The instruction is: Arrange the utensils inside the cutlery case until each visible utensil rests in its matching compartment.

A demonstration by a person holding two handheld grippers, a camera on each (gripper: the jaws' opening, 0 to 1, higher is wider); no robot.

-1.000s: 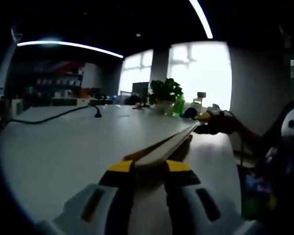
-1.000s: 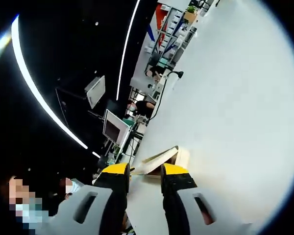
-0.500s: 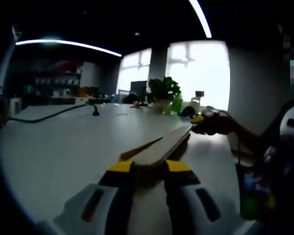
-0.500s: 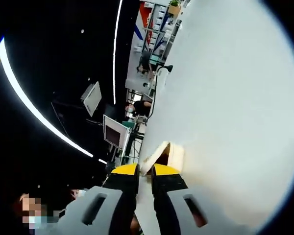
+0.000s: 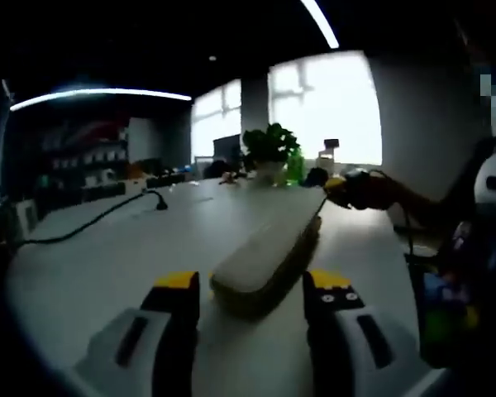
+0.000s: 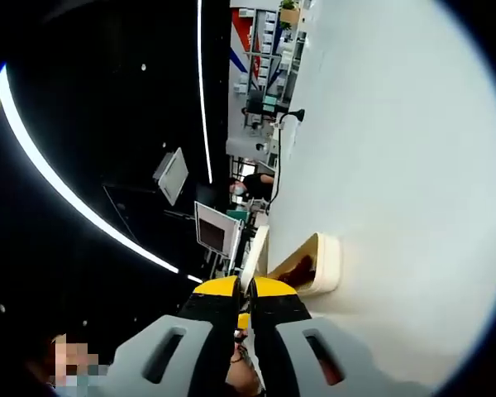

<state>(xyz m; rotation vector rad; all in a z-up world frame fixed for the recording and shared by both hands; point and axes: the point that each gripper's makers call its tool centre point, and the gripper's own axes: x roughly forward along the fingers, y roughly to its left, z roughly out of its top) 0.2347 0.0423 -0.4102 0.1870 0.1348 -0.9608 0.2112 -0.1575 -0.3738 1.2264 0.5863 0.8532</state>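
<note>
The beige cutlery case (image 5: 269, 248) lies lengthwise on the white table (image 5: 124, 256), its near end between the jaws of my left gripper (image 5: 252, 285), which stands open and touches nothing. Its lid rests low on the case at this end. At the far end my right gripper (image 5: 341, 184) holds the lid's edge. In the right gripper view the right gripper (image 6: 245, 288) is shut on the thin lid (image 6: 255, 248), which is lifted off the case body (image 6: 324, 266). A dark reddish inside shows there. I can make out no utensils.
A black cable (image 5: 99, 217) with a plug runs across the table's left side. A potted plant (image 5: 269, 147) and a green bottle (image 5: 296, 168) stand at the far edge by the windows. A person's sleeve (image 5: 471, 273) is at the right. Bare tabletop (image 6: 397, 149) spreads beyond the case.
My left gripper has opened and let go of the lid, whose near end has dropped onto the case. The right gripper stays shut on the lid's far end.
</note>
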